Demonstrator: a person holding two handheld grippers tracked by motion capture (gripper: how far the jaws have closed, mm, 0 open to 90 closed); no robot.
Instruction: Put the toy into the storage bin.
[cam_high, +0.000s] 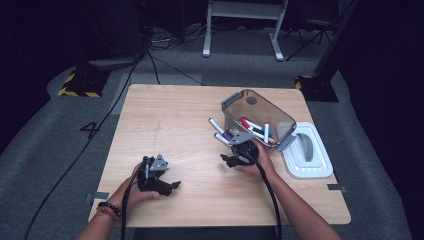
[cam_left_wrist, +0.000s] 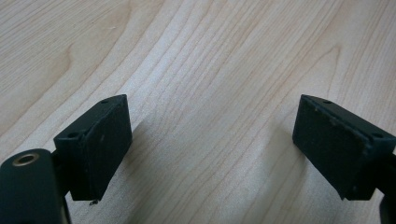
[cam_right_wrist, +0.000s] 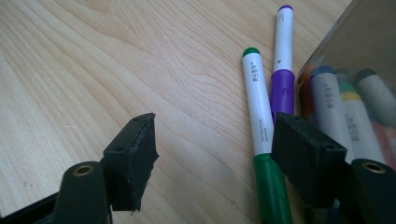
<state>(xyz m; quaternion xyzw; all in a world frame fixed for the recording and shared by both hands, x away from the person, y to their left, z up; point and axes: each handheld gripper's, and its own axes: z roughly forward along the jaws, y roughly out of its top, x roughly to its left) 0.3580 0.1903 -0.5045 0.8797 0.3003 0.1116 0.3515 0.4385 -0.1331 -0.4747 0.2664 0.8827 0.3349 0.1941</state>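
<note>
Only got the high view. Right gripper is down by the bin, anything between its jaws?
Observer: Nothing gripped. In the right gripper view the right gripper is open. A green marker lies on the wood close along the inner side of one jaw.
Operator: Any other loose markers right there?
Observer: Yes, a purple marker lies next to the green one, on the table just outside the bin.
Operator: And the left gripper?
Observer: In the left gripper view the left gripper has its jaws apart, with bare table between them.
</note>
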